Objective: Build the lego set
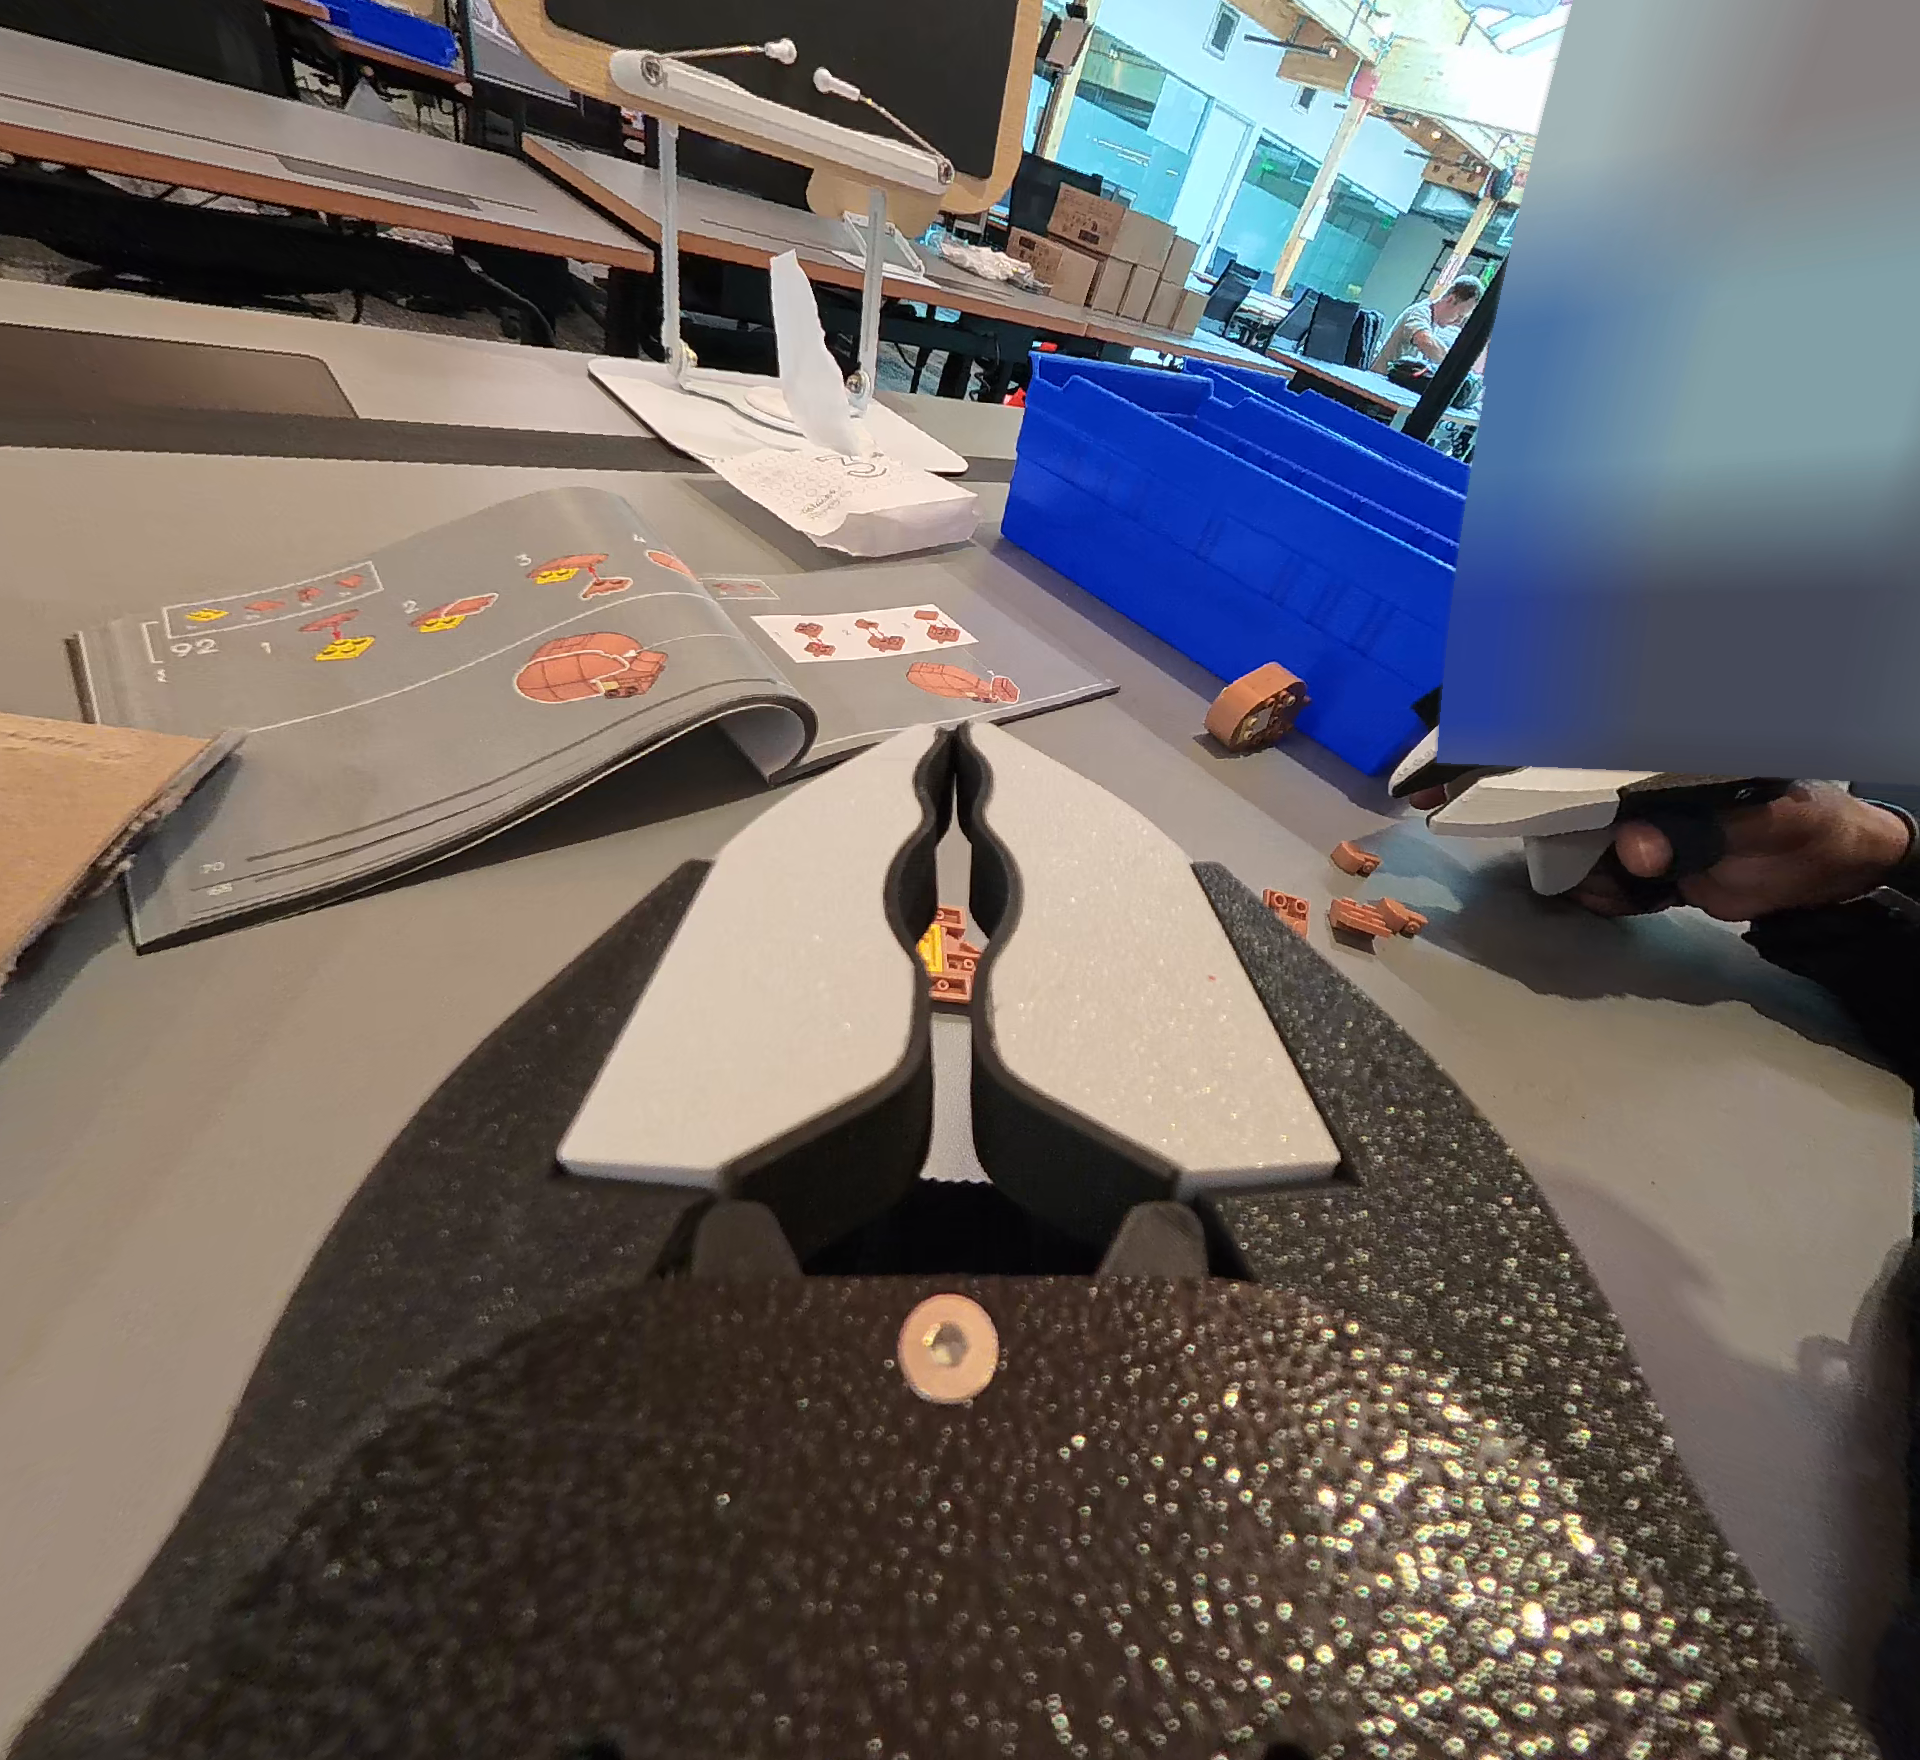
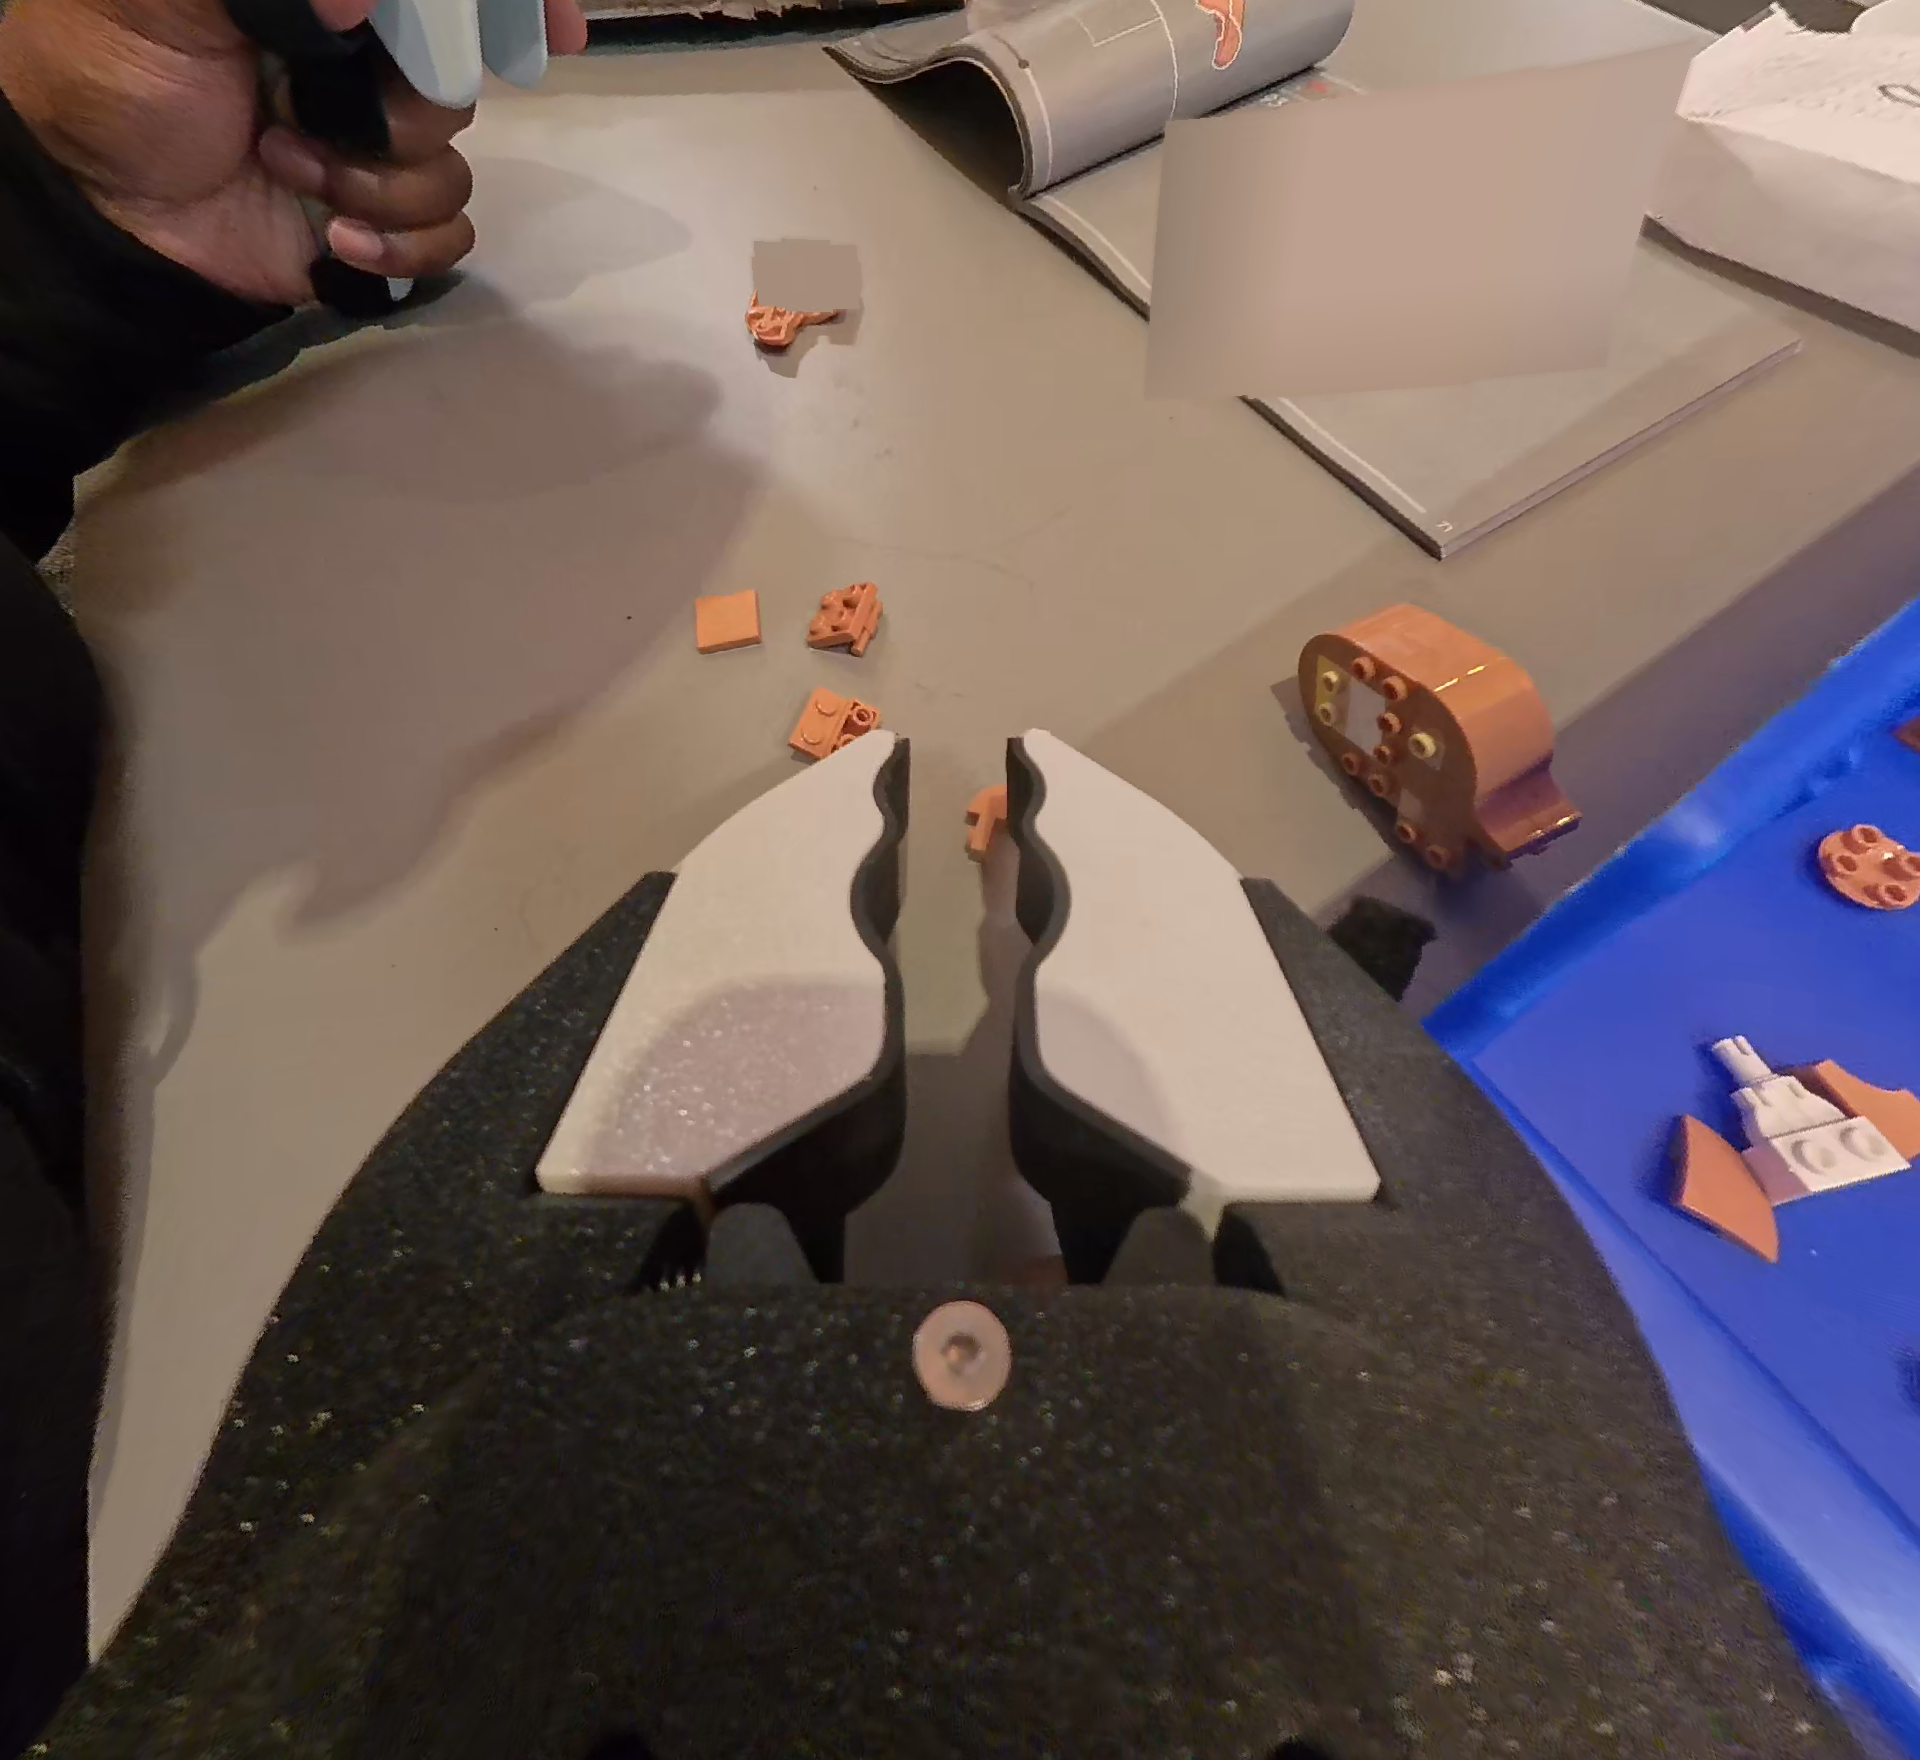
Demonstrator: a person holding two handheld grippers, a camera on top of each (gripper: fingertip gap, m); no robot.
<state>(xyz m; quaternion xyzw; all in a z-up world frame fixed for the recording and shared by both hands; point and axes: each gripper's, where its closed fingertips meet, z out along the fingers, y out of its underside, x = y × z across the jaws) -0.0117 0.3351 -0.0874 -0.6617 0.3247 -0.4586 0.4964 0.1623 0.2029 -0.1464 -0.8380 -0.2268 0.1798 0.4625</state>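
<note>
The right gripper [image 2: 958, 754] is hovering over the grey table [image 2: 520, 775] with its jaws parted, and a small orange piece [image 2: 985, 817] is showing in the gap, close against the right finger [image 2: 1122, 879]; it appears to be lying on the table rather than being pinched, since the left finger [image 2: 790, 879] is standing clear of it. Just ahead of the left fingertip a small studded plate [image 2: 831, 721] is lying, and beyond it a hinge-like brick [image 2: 845, 617] and a flat square tile [image 2: 726, 619] are sitting side by side. Off to the right a rounded brown assembly [image 2: 1423, 734] is resting on its side near the blue bin [image 2: 1662, 1347], which is holding a grey and brown part [image 2: 1766, 1160] and a round studded piece [image 2: 1870, 867]. The left gripper [image 1: 954, 736] is sitting clenched, its tips meeting with nothing between them, and through the lower gap of its fingers a small cluster of brown and yellow bricks [image 1: 948, 957] is showing on the table below. An open instruction booklet [image 1: 436, 671] is lying ahead of it, with a white paper bag [image 1: 873, 505] and a white stand [image 1: 769, 256] farther back. A piece of cardboard [image 1: 83, 806] is lying at the left edge.
</note>
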